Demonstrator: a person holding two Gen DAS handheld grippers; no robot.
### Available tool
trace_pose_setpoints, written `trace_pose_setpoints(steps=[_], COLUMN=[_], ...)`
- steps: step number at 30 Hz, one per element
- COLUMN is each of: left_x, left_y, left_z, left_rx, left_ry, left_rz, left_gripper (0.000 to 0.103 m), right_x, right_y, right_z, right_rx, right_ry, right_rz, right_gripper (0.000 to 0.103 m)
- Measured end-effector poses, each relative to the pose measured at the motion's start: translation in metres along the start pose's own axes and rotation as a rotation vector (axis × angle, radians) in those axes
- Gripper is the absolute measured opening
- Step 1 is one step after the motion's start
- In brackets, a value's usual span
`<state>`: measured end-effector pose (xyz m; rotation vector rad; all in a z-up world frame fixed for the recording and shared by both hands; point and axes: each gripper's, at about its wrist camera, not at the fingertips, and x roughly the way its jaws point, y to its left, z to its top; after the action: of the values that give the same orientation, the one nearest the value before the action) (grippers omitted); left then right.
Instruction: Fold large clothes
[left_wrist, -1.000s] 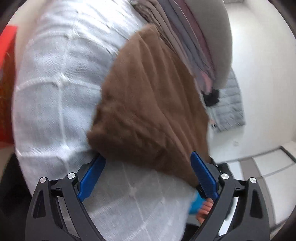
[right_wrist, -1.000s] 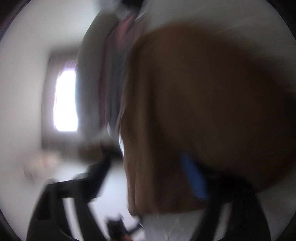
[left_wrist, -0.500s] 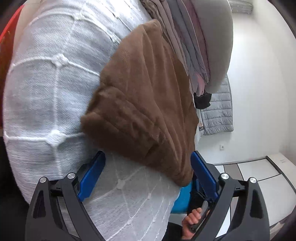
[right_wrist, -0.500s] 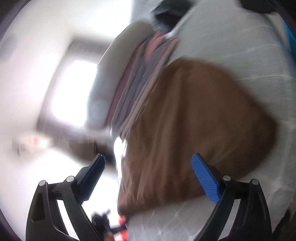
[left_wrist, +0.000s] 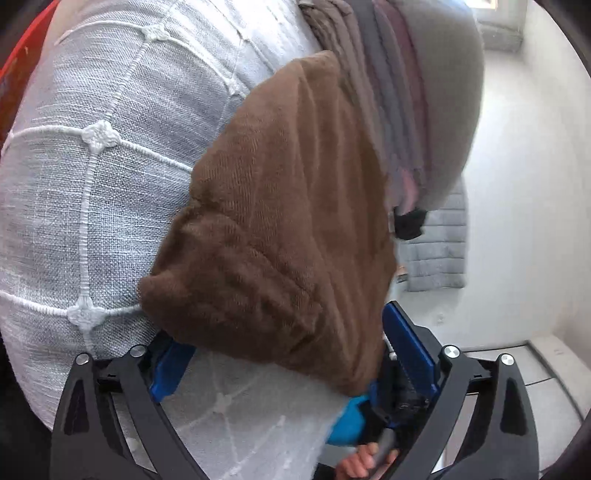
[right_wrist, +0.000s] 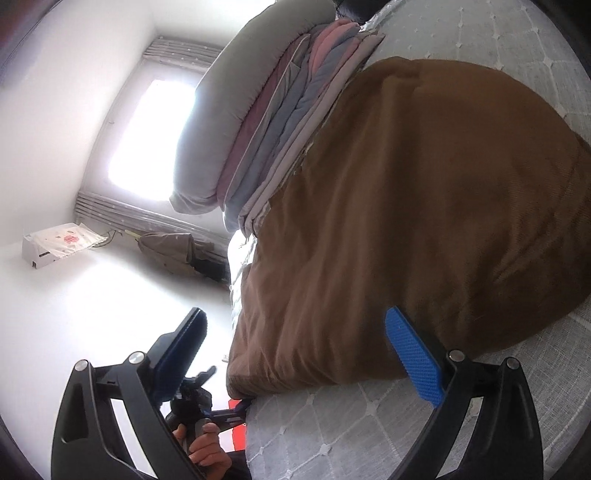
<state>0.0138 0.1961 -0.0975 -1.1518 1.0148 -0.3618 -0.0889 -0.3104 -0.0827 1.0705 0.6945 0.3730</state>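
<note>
A folded brown fleece garment (left_wrist: 288, 206) lies on the white stitched bedspread (left_wrist: 92, 155). My left gripper (left_wrist: 290, 360) is at its near corner, and its jaws are closing. The left pad (left_wrist: 168, 369) sits half under the fleece edge. The right pad (left_wrist: 410, 354) stands clear beside the garment, so the corner lies between them unpinched. In the right wrist view the same garment (right_wrist: 424, 206) fills the middle. My right gripper (right_wrist: 299, 352) stands open wide at its near edge, gripping nothing. Its right pad (right_wrist: 415, 356) is in front of the fleece.
A stack of folded quilts (right_wrist: 295, 122) under a grey pillow (right_wrist: 240, 92) lies against the garment's far side. The bed edge (right_wrist: 240, 295) drops to the floor, where a white box (right_wrist: 55, 243) stands. A hand (right_wrist: 205, 446) holds the other gripper. A red thing (left_wrist: 26, 51) shows top left.
The right gripper's jaws have spread wide and it has drawn back from the brown garment while rolling. The left gripper's jaws have narrowed slightly, its left pad now tucked under the fleece edge.
</note>
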Motion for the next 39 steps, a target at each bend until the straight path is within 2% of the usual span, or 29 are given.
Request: trace_pose_setpoints(steps=[1, 3, 5, 9, 13, 15, 17, 18, 19, 20, 22, 23, 25, 26, 28, 29, 32, 35, 36, 39], left_x=[-0.003, -0.002, 0.003, 0.003, -0.004, -0.006, -0.01, -0.015, -0.023, -0.028, -0.036, -0.026, -0.016, -0.009, 0.002, 0.005, 0.006, 0.001, 0.0, -0.008], left_y=[-0.001, -0.002, -0.003, -0.011, -0.038, -0.048, -0.045, -0.045, -0.052, -0.062, -0.089, -0.1, -0.085, -0.069, -0.042, -0.025, -0.014, -0.005, -0.002, 0.01], left_z=[0.0, 0.001, 0.003, 0.001, -0.006, -0.007, -0.003, -0.002, -0.003, -0.006, -0.021, -0.021, -0.007, 0.004, 0.017, 0.02, 0.023, 0.021, 0.022, 0.017], left_rx=[0.007, 0.027, 0.034, 0.089, 0.248, 0.292, 0.274, 0.268, 0.293, 0.336, 0.505, 0.531, 0.457, 0.37, 0.221, 0.142, 0.098, 0.079, 0.063, 0.036], left_ry=[-0.017, -0.026, -0.011, -0.047, -0.111, -0.121, -0.121, -0.129, -0.154, -0.174, -0.228, -0.229, -0.186, -0.152, -0.093, -0.07, -0.054, -0.056, -0.059, -0.056], left_rz=[0.002, 0.01, 0.005, 0.062, 0.143, 0.153, 0.138, 0.115, 0.098, 0.093, 0.141, 0.171, 0.222, 0.231, 0.227, 0.202, 0.167, 0.159, 0.148, 0.124], left_gripper=[0.071, 0.039, 0.026, 0.018, 0.016, 0.016, 0.016, 0.015, 0.015, 0.014, 0.014, 0.014, 0.014, 0.014, 0.015, 0.017, 0.023, 0.034, 0.038, 0.05], right_x=[0.0, 0.004, 0.006, -0.002, -0.032, -0.038, -0.032, -0.024, -0.024, -0.026, -0.024, -0.023, -0.023, -0.025, -0.026, -0.026, -0.014, 0.015, 0.027, 0.053], right_y=[-0.001, -0.003, -0.006, 0.0, -0.005, -0.021, -0.045, -0.072, -0.083, -0.086, -0.079, -0.072, -0.062, -0.054, -0.034, -0.024, 0.017, 0.062, 0.077, 0.089], right_z=[0.0, 0.003, 0.003, 0.005, 0.014, 0.021, 0.027, 0.028, 0.029, 0.031, 0.032, 0.031, 0.028, 0.026, 0.024, 0.024, 0.018, 0.003, -0.003, -0.012], right_rx=[0.011, 0.03, 0.039, 0.003, 0.018, 0.069, 0.143, 0.246, 0.294, 0.312, 0.272, 0.233, 0.191, 0.163, 0.081, 0.05, -0.13, -0.368, -0.446, -0.501], right_ry=[0.002, 0.005, 0.007, -0.025, -0.122, -0.14, -0.107, -0.068, -0.072, -0.071, -0.056, -0.052, -0.058, -0.069, -0.088, -0.09, -0.089, -0.057, -0.034, 0.044], right_rz=[0.003, 0.013, 0.014, 0.006, 0.001, -0.048, -0.129, -0.071, -0.034, -0.026, -0.067, -0.101, -0.131, -0.135, -0.14, -0.129, -0.111, -0.206, -0.206, -0.174], right_gripper=[0.094, 0.094, 0.094, 0.094, 0.094, 0.095, 0.095, 0.094, 0.092, 0.09, 0.09, 0.09, 0.091, 0.092, 0.092, 0.092, 0.095, 0.095, 0.095, 0.095])
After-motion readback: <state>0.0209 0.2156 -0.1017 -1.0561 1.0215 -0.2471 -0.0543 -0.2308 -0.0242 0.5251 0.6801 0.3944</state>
